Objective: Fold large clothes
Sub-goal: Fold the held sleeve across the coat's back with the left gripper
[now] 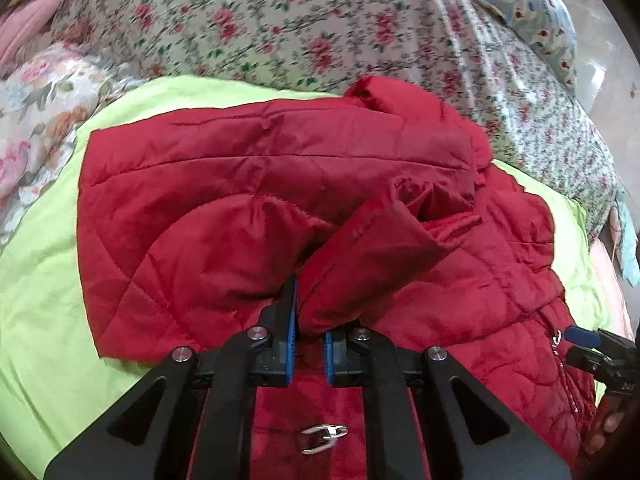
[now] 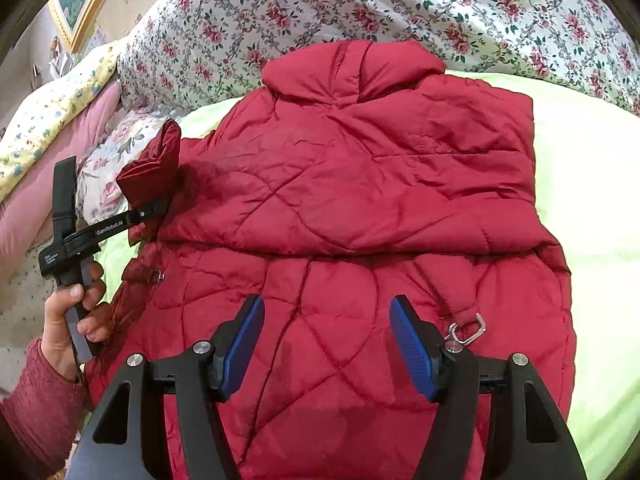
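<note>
Sleeve [image 1: 360,248] folding is the step in hand: the left gripper [image 1: 310,320] is clamped on the cuff, raised over the red jacket [image 2: 360,184] spread on the green sheet [image 2: 592,208]. The right gripper [image 2: 326,340] hovers over the jacket's lower half, jaws apart and empty. Next, probably, the sleeve gets laid across the jacket's back.

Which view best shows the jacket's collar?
The right wrist view: the collar of the red jacket lies flat and sharp at the far end. In the left wrist view the collar is blurred and partly hidden behind a fold.
</note>
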Action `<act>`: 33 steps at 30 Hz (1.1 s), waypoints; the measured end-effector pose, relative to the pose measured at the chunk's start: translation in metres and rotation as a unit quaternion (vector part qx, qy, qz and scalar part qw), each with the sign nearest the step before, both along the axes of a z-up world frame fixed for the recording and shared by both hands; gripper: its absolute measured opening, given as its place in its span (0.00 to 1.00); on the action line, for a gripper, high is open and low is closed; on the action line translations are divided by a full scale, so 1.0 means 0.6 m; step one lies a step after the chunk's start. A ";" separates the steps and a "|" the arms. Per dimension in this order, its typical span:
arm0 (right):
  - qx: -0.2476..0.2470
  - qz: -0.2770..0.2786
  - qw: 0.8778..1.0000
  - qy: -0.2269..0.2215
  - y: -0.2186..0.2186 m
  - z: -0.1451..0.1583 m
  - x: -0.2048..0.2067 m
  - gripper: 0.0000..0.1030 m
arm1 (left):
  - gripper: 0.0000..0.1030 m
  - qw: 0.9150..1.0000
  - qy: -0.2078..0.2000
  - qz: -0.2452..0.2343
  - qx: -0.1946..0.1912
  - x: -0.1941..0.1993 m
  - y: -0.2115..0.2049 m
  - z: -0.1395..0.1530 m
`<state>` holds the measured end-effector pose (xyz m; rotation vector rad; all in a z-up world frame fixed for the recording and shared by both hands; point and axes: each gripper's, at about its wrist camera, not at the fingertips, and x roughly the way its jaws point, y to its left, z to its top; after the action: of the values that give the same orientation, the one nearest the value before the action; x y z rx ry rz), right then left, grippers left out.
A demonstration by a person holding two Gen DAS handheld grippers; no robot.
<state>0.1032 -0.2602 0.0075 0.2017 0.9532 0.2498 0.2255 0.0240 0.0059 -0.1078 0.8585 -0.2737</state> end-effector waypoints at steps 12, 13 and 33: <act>0.025 -0.014 0.999 -0.014 -0.021 0.015 0.019 0.65 | 0.08 0.997 -0.015 -0.061 0.049 -0.023 -0.117 -0.009; 0.027 -0.015 0.999 -0.014 -0.021 0.015 0.022 0.65 | 0.08 0.997 -0.014 -0.063 0.053 -0.025 -0.123 -0.013; 0.094 -0.011 0.995 -0.022 -0.002 0.020 0.093 0.64 | 0.08 0.997 -0.003 -0.054 0.063 -0.023 -0.143 -0.039</act>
<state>0.1588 -0.2611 0.0197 0.3775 0.8841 0.3226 0.2117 -0.0619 -0.0174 0.0575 0.8751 -0.3193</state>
